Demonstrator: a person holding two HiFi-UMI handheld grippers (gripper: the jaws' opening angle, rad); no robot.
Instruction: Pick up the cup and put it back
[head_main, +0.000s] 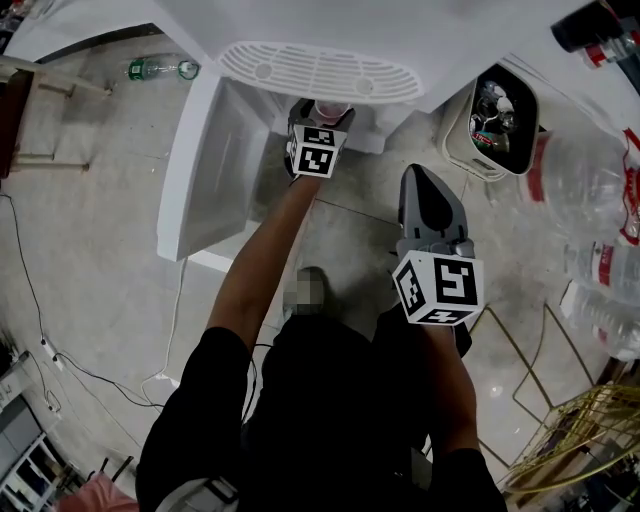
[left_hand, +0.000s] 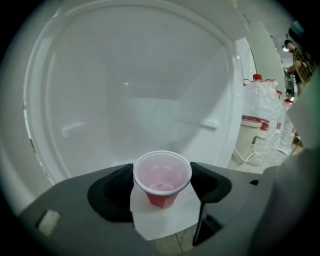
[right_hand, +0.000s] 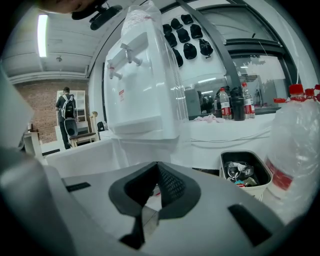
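My left gripper (left_hand: 162, 174) clamped on both sides of the red cup (left_hand: 161, 196), cup upright in front of the white dispenser (left_hand: 125, 90), my right gripper (right_hand: 157, 167) closed on nothing, held back, bin (right_hand: 245, 172) ahead of it.

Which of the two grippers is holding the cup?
The left gripper, jaws closed on the red cup; the right gripper is shut with nothing between its jaws.

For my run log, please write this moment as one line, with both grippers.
left gripper: shut on cup | cup: upright, in front of white dispenser | right gripper: shut, empty
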